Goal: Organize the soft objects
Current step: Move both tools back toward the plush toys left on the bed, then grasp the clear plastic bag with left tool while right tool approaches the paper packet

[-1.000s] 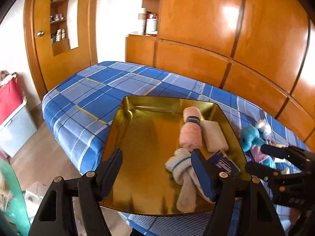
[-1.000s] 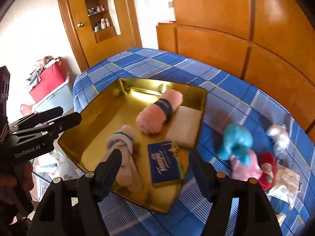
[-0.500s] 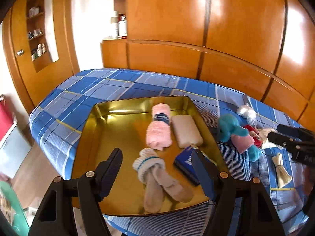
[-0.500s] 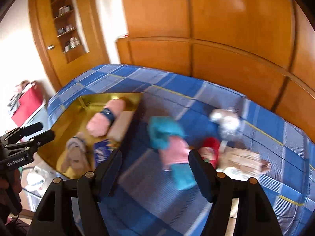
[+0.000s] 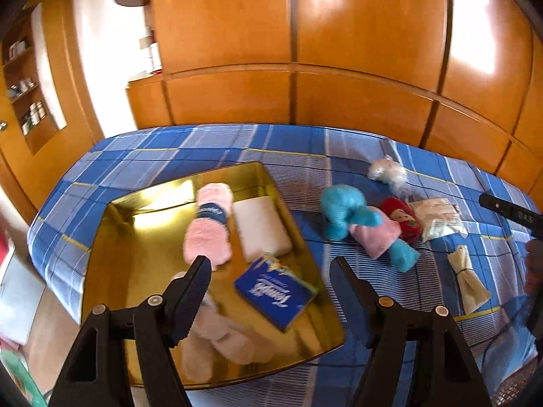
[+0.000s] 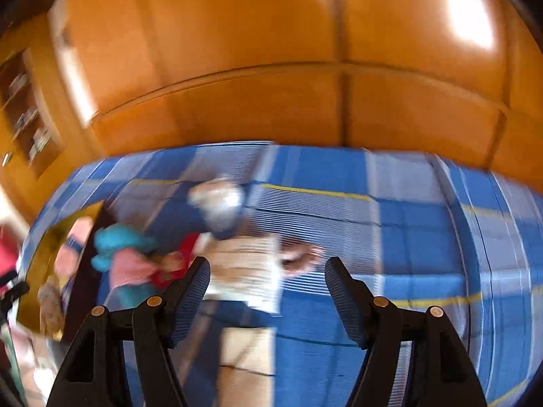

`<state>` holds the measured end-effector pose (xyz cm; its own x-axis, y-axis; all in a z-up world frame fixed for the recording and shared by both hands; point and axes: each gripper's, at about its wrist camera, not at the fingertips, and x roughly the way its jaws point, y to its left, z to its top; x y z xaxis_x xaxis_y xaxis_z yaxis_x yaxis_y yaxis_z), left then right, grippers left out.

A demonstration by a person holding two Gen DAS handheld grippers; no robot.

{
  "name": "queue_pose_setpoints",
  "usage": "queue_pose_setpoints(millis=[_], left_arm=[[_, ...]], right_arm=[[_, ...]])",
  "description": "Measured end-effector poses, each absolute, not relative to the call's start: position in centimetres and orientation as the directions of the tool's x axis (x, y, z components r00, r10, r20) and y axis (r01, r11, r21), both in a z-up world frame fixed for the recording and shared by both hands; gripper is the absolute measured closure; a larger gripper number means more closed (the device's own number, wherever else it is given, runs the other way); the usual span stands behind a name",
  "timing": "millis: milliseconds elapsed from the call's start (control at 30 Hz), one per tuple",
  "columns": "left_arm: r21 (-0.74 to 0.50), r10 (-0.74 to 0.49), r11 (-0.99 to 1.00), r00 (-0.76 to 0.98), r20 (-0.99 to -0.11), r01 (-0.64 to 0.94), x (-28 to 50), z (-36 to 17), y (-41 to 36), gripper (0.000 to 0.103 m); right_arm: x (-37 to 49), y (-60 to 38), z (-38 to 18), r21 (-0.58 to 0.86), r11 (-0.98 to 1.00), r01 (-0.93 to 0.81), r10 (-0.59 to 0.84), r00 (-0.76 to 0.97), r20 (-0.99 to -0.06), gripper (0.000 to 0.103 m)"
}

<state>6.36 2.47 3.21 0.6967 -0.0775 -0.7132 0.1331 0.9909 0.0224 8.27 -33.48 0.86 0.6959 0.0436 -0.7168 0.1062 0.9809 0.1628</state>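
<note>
Item: gold tray (image 5: 112, 257) on the blue plaid bed (image 5: 169, 149), holding what you had sorted: pink rolled towel (image 5: 210, 224), long axis running away from you; white pad (image 5: 261, 227) parallel beside it; blue tissue pack (image 5: 275, 298) lying askew; pale socks (image 5: 217, 339) nearest you.

Item: unsorted goods on the bed, right of the tray: teal-and-pink plush (image 5: 363, 227) lying diagonal, red-haired doll (image 5: 404, 217), clear packet (image 5: 437, 217), beige bundle (image 5: 468, 281) pointing toward you.

Item: your left gripper (image 5: 269, 278), jaws apart, empty, above the tray's edge. Your right gripper (image 6: 268, 278), jaws apart, empty, aimed at the blurred packet (image 6: 244, 268), likely the next pick.
</note>
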Motion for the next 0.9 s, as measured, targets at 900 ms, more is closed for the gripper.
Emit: queue_pose_setpoints(millis=[900], left_arm=[[-0.163,-0.282,0.946,0.461,-0.841,0.280,20.7,0.9,-13.3,0.030]], right_arm=[[8.2,-37.8,-0.1,0.325,0.912,0.250,0.074,0.679,-0.731,0.032]])
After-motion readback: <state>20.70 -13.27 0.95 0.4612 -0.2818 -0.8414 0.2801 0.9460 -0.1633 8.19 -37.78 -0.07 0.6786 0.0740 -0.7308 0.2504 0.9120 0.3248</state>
